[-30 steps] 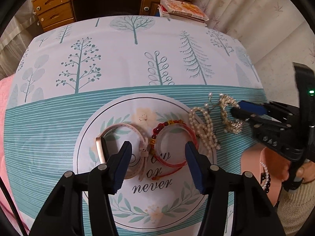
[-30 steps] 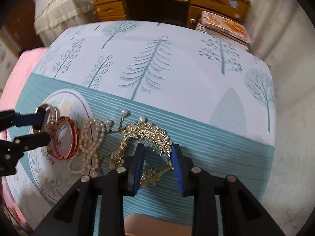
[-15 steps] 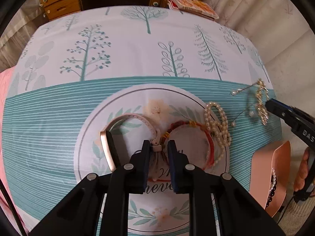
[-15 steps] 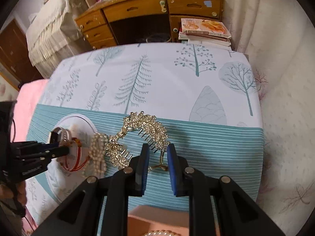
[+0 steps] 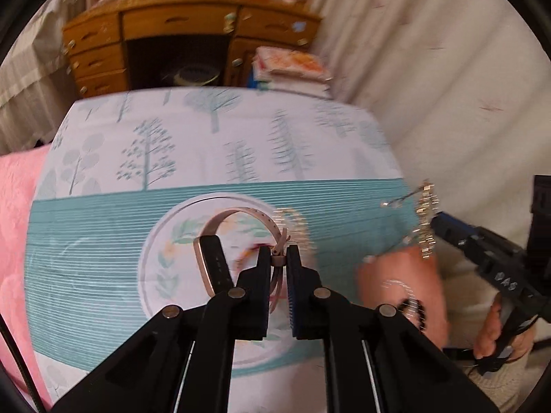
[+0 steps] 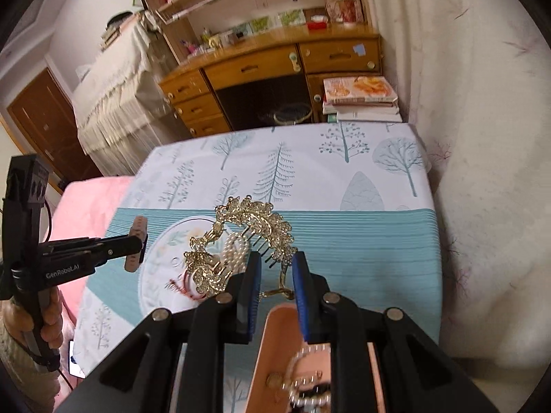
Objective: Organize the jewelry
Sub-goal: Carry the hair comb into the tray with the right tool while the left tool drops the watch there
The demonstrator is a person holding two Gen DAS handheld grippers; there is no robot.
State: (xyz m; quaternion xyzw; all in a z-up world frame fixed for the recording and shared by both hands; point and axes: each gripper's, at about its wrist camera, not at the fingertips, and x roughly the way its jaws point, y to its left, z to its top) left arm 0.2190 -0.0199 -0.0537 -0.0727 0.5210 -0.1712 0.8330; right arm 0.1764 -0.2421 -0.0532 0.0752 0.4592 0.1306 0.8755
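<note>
My left gripper (image 5: 277, 264) is shut on the buckle end of a pink-strap watch (image 5: 241, 237) with a rose-gold case and holds it above the table; the watch also shows in the right wrist view (image 6: 136, 244). My right gripper (image 6: 274, 268) is shut on a gold leaf-shaped hair comb (image 6: 255, 227) and holds it in the air; the comb also shows in the left wrist view (image 5: 426, 222). A pearl bracelet (image 6: 234, 247) and a red beaded bracelet (image 6: 179, 284) lie on the tablecloth's round print (image 6: 162, 261).
A pink jewelry box (image 6: 275, 344) holding pearl and dark beads sits open below my right gripper; it also shows in the left wrist view (image 5: 403, 285). A wooden desk (image 6: 268, 75) and stacked books (image 6: 361, 99) stand beyond the table's far edge. A pink blanket (image 5: 17, 223) lies left.
Both grippers have risen from the table, the left lifting the watch and the right lifting the gold comb toward the pink box. The left view is blurred by motion.
</note>
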